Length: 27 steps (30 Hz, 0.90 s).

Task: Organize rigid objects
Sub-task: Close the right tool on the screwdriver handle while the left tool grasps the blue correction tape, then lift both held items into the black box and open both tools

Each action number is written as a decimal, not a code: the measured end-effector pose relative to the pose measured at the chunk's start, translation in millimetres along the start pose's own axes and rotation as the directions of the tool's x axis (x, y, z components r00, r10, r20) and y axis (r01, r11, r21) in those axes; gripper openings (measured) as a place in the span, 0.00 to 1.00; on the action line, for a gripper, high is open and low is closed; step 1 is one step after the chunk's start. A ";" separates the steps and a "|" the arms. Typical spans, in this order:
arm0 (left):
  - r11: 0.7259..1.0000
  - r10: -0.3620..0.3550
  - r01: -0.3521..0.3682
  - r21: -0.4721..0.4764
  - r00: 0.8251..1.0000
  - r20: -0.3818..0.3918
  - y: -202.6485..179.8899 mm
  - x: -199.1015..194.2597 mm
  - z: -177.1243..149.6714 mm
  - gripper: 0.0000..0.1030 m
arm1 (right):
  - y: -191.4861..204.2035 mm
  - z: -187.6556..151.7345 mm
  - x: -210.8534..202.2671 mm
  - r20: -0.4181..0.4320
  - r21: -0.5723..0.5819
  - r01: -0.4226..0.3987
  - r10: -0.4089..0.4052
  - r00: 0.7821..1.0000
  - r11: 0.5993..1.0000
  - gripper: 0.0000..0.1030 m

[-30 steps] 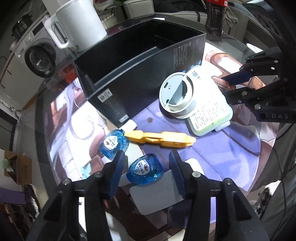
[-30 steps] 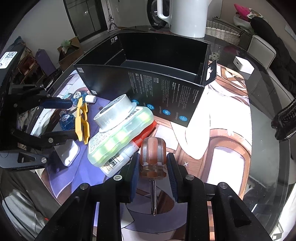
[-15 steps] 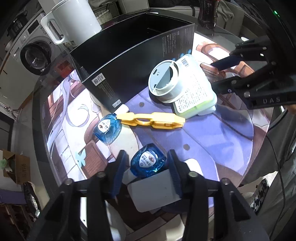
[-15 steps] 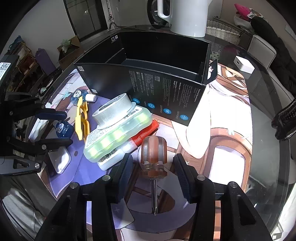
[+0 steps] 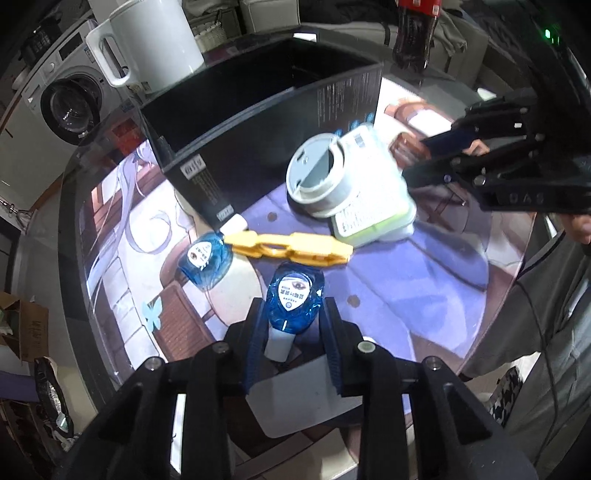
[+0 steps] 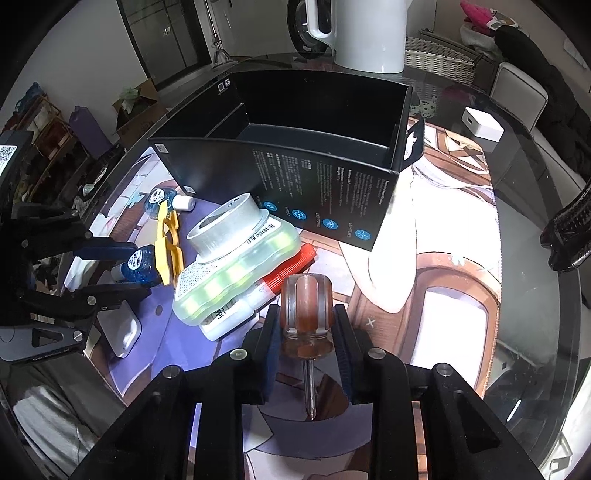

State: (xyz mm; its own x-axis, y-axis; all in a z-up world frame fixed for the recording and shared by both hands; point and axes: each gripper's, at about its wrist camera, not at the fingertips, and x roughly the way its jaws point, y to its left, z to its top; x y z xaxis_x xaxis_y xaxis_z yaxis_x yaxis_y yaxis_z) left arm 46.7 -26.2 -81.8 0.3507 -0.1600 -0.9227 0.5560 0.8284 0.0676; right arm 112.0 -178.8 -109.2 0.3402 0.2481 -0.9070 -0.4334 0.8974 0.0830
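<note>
My left gripper (image 5: 293, 310) is shut on a blue bottle (image 5: 293, 299) with a white cap, held just above the mat; it also shows in the right wrist view (image 6: 142, 264). My right gripper (image 6: 306, 325) is shut on the amber handle of a stubby screwdriver (image 6: 304, 306), blade pointing back at me. An open black box (image 6: 295, 147) stands behind. A second blue bottle (image 5: 205, 260), a yellow plastic tool (image 5: 291, 245), and a white-green case (image 5: 373, 206) with a grey ring (image 5: 321, 177) on it lie on the mat.
A white kettle (image 6: 362, 33) stands behind the box. A red-capped white tube (image 6: 266, 291) lies under the case. A white flat pad (image 5: 295, 398) lies below my left gripper. A cola bottle (image 5: 415, 33) and a white charger (image 6: 482, 127) sit at the table's far side.
My left gripper closed on the blue bottle and lifted it, turning it cap toward me. My right gripper, which had opened around the screwdriver handle, closed on it again.
</note>
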 end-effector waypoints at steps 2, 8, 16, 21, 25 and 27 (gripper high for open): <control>1.000 0.001 0.000 -0.020 0.998 0.060 0.5 -14.2 2.7 0.28 | 1.1 -0.4 -7.1 0.025 0.007 0.002 -0.002 1.000 1.000 0.26; 0.994 0.041 -0.008 -0.106 0.949 0.311 6.8 -66.2 12.7 0.28 | 9.0 1.5 -49.9 0.201 0.002 -0.018 0.018 0.980 1.000 0.26; 0.965 0.231 -0.096 -0.242 0.748 0.623 6.0 -130.6 8.6 0.28 | 27.0 -9.4 -130.3 0.576 -0.028 0.013 0.006 0.817 1.000 0.26; 0.952 0.278 -0.102 -0.288 0.677 0.682 6.5 -142.3 9.4 0.28 | 41.8 -24.9 -168.2 0.740 -0.069 0.082 -0.004 0.672 0.994 0.26; 0.951 0.275 -0.084 -0.298 0.671 0.688 11.4 -139.5 16.2 0.28 | 54.9 -24.6 -179.7 0.771 -0.099 0.111 0.006 0.637 0.989 0.26; 0.948 0.279 -0.078 -0.308 0.666 0.691 12.5 -138.9 19.9 0.28 | 56.2 -19.6 -180.7 0.774 -0.099 0.114 0.004 0.634 0.989 0.26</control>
State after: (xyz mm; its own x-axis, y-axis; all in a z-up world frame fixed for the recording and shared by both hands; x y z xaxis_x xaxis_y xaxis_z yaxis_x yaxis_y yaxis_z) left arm 20.0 -4.4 54.8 0.9099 -0.2466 -0.3335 0.2681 0.9632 0.0192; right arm 9.9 -180.3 51.2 0.8593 0.4434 -0.2551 -0.4721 0.8794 -0.0619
